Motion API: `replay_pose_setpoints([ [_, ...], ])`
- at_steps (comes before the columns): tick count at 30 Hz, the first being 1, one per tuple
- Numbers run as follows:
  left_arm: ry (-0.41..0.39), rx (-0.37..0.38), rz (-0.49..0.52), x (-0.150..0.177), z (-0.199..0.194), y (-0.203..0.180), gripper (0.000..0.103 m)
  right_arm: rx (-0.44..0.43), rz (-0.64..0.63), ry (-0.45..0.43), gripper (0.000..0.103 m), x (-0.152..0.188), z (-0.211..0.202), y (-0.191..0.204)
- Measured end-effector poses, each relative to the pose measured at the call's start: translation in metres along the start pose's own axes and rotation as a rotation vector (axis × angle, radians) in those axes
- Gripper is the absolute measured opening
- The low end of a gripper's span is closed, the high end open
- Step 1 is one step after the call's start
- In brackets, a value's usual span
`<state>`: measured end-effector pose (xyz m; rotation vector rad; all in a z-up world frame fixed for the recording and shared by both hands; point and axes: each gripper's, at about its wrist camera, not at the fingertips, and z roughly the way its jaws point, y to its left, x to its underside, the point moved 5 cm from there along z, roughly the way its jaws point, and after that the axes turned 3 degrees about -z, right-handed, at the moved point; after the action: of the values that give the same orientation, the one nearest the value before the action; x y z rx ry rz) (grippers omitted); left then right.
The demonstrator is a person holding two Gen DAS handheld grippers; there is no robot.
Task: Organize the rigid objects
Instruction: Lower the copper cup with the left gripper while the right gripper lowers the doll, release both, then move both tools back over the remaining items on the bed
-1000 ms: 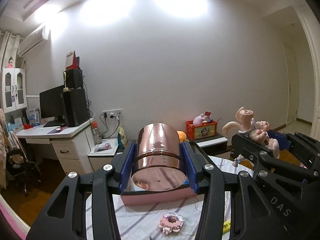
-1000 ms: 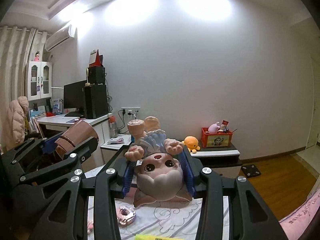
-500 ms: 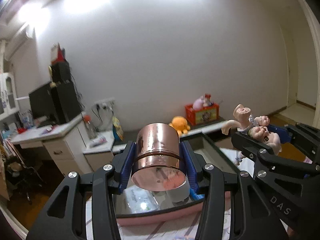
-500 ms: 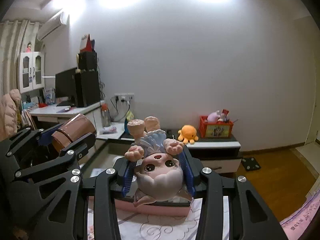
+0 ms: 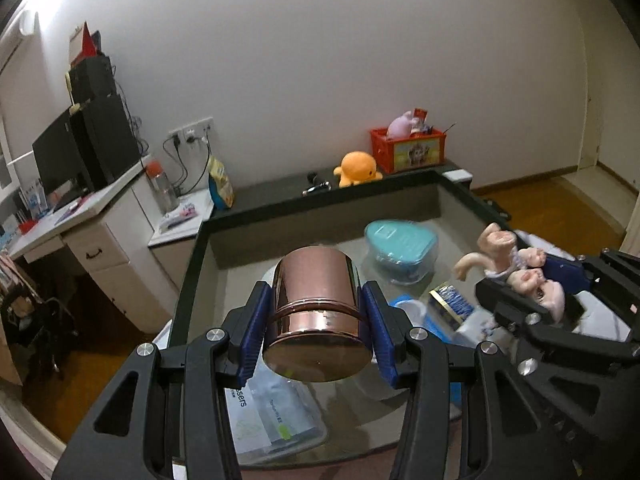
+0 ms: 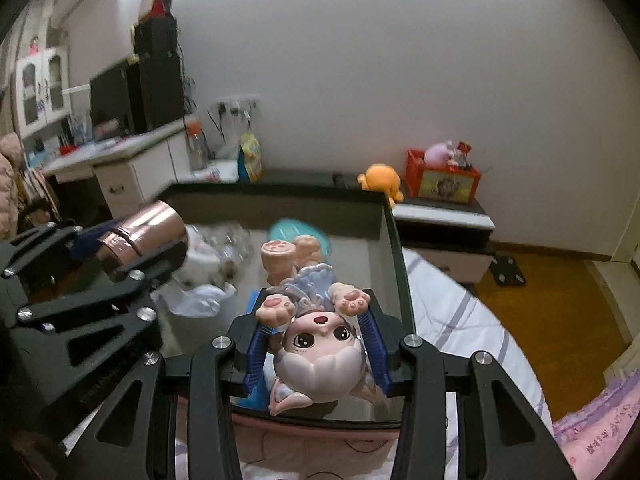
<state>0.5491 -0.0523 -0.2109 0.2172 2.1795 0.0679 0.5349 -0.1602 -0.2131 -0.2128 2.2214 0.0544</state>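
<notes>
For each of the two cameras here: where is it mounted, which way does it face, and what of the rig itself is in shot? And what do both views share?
Left wrist: sits on the left gripper, looking forward and down along its fingers, which clamp a copper cup above the dark storage box; the right gripper shows at right.
Right wrist: sits on the right gripper, looking forward and down past the upside-down doll it clamps; the left gripper shows at left.
Shared: box, cup, doll, teal heart-shaped container, orange plush.

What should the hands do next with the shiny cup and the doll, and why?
Probably lower both a little further into the dark bin. The left hand-held gripper clamps the copper cup and the right hand-held gripper clamps the doll, both hanging above the bin's clutter.
</notes>
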Motion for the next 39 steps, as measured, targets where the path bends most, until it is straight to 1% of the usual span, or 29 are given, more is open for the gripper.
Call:
replay_pose_setpoints([
  [2,0.014,-0.011,0.001,0.001,0.006,0.004,0.048,-0.006,0.017,0.007,0.044,0.004,0.006,-0.005],
  [6,0.017,-0.05,-0.031,0.002,0.014,0.019,0.049,0.019,0.027,0.015,0.044,-0.002,0.015,-0.011],
  [7,0.013,-0.074,-0.034,0.002,0.014,0.022,0.05,0.017,0.032,0.018,0.047,-0.004,0.018,-0.012],
  [8,0.012,-0.083,-0.03,0.003,0.013,0.022,0.057,0.024,0.034,0.022,0.051,-0.004,0.02,-0.013],
  [9,0.005,-0.092,-0.027,0.003,0.012,0.024,0.068,0.035,0.032,0.024,0.062,-0.004,0.019,-0.013],
  [10,-0.005,-0.099,-0.029,0.002,0.009,0.024,0.073,0.038,0.031,0.015,0.077,-0.005,0.019,-0.014],
  [11,-0.014,-0.095,-0.034,0.001,0.005,0.025,0.08,0.039,0.031,0.008,0.081,-0.006,0.017,-0.013],
  [15,-0.05,-0.114,-0.069,-0.006,-0.013,0.032,0.095,0.034,0.032,-0.019,0.082,-0.012,0.002,-0.009],
  [18,-0.098,-0.105,-0.099,-0.012,-0.038,0.039,0.103,0.028,0.04,-0.05,0.082,-0.016,-0.02,-0.006],
  [20,-0.129,-0.091,-0.113,-0.014,-0.058,0.041,0.103,0.01,0.05,-0.079,0.083,-0.017,-0.037,-0.005],
  [24,-0.199,-0.073,-0.123,-0.014,-0.107,0.045,0.103,-0.019,0.055,-0.144,0.089,-0.02,-0.079,0.0],
  [26,-0.225,-0.077,-0.127,-0.011,-0.128,0.048,0.103,-0.03,0.039,-0.178,0.1,-0.019,-0.104,0.005],
  [27,-0.243,-0.074,-0.132,-0.009,-0.141,0.049,0.103,-0.03,0.035,-0.195,0.103,-0.018,-0.116,0.007],
  [29,-0.275,-0.071,-0.139,-0.003,-0.168,0.05,0.103,-0.042,0.024,-0.238,0.103,-0.014,-0.14,0.012],
  [31,-0.314,-0.074,-0.141,0.005,-0.198,0.05,0.103,-0.058,0.013,-0.261,0.103,-0.009,-0.161,0.019],
  [33,-0.336,-0.063,-0.139,0.013,-0.219,0.048,0.103,-0.062,0.003,-0.292,0.103,-0.002,-0.179,0.024],
  [37,-0.391,-0.073,-0.14,0.034,-0.265,0.042,0.103,-0.048,-0.013,-0.361,0.103,0.019,-0.224,0.033],
  [39,-0.406,-0.082,-0.148,0.047,-0.283,0.04,0.103,-0.035,-0.017,-0.386,0.103,0.029,-0.243,0.037],
])
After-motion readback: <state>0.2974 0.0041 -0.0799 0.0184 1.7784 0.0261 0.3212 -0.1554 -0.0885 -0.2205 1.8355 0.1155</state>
